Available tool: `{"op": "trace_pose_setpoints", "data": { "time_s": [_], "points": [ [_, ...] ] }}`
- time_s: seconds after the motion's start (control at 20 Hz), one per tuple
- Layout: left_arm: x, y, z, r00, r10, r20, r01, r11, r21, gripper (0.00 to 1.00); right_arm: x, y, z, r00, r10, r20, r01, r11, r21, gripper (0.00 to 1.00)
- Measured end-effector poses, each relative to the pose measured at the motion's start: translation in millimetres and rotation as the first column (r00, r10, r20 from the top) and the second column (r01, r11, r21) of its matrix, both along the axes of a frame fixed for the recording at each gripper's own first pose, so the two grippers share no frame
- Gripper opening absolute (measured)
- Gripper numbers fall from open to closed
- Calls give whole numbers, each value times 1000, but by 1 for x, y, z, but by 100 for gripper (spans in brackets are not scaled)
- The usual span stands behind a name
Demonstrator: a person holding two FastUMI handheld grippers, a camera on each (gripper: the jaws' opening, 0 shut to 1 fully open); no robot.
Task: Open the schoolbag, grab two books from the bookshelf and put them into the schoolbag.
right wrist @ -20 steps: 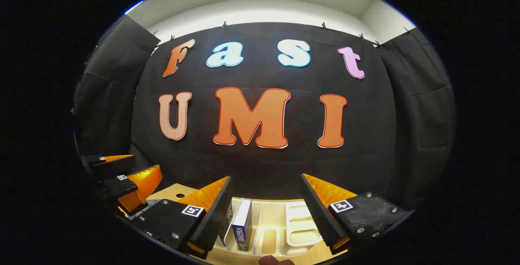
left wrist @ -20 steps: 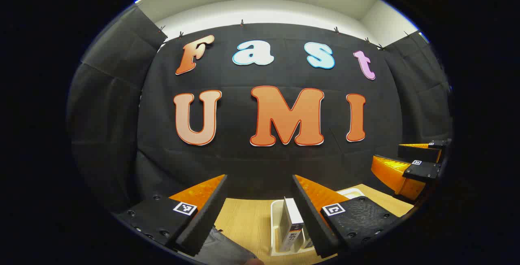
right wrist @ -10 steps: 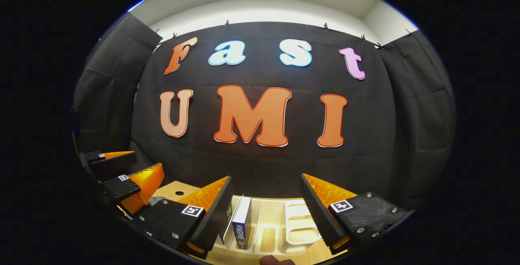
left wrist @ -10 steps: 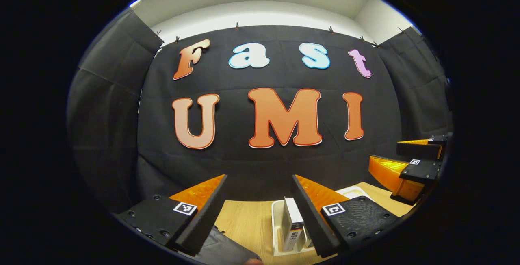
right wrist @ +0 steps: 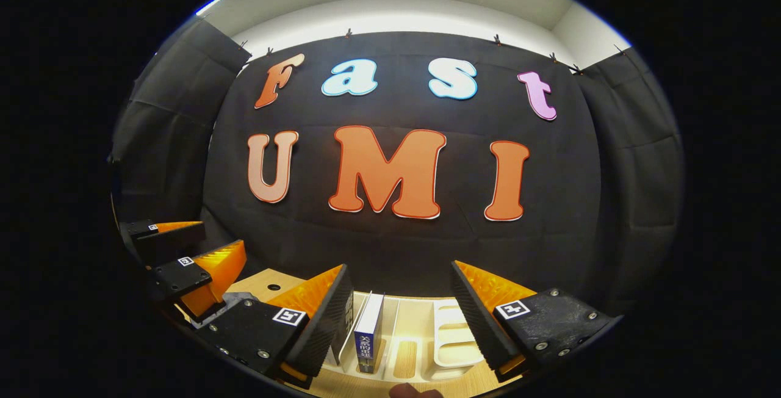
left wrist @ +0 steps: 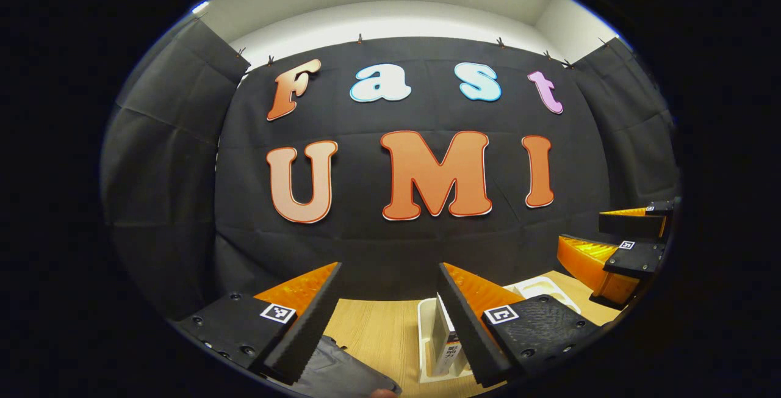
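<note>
Two books stand upright in the white bookshelf [right wrist: 451, 349] at lower centre: one blue-spined book [right wrist: 368, 340], stiff and probably light, best pinched across its covers. Right gripper [right wrist: 399, 312] and left gripper [left wrist: 387, 309] both gape, empty. Dark schoolbag [left wrist: 341, 373], probably soft, lies lower left.

We count two claws: left claw [left wrist: 389, 318] and right claw [right wrist: 403, 318], both spread wide with nothing between the fingers. One white bookshelf [right wrist: 451, 349] on one desk [left wrist: 378, 331]. Books upright in it: one blue-spined book [right wrist: 368, 340], plus a second book [right wrist: 348, 318] mostly hidden beside it. One dark schoolbag [left wrist: 341, 373] corner.
</note>
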State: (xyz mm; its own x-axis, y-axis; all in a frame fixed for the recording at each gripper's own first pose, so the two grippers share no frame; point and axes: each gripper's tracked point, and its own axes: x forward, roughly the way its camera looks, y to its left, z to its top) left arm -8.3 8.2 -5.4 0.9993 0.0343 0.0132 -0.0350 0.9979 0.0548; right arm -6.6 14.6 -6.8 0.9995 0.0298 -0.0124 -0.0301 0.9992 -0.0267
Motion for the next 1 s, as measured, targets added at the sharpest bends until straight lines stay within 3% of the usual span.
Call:
{"op": "trace_pose_setpoints", "data": {
  "time_s": [0.25, 0.4, 0.55, 0.8, 1.0],
  "points": [
    [4, 6, -11, 1000, 15, -24, -13, 999, 52, 96, 3, -4, -1, 1000, 1, 1, -1, 1000, -9, 97],
    [5, 16, -35, 996, 30, -84, -24, 998, 65, 96, 6, -9, -2, 1000, 2, 2, -2, 1000, -15, 97],
    [-3, 30, -67, 986, 61, -155, -39, 989, 141, 94, 12, -13, -4, 1000, 11, 3, -11, 1000, -19, 97],
    [-24, 51, -117, 964, 126, -235, -51, 952, 302, 94, 19, -14, -6, 999, 34, 10, -34, 999, -32, 97],
    [-41, 53, -152, 945, 150, -290, -16, 909, 416, 95, 21, -15, -14, 998, 56, -4, -56, 998, -25, 97]
  ]
}}
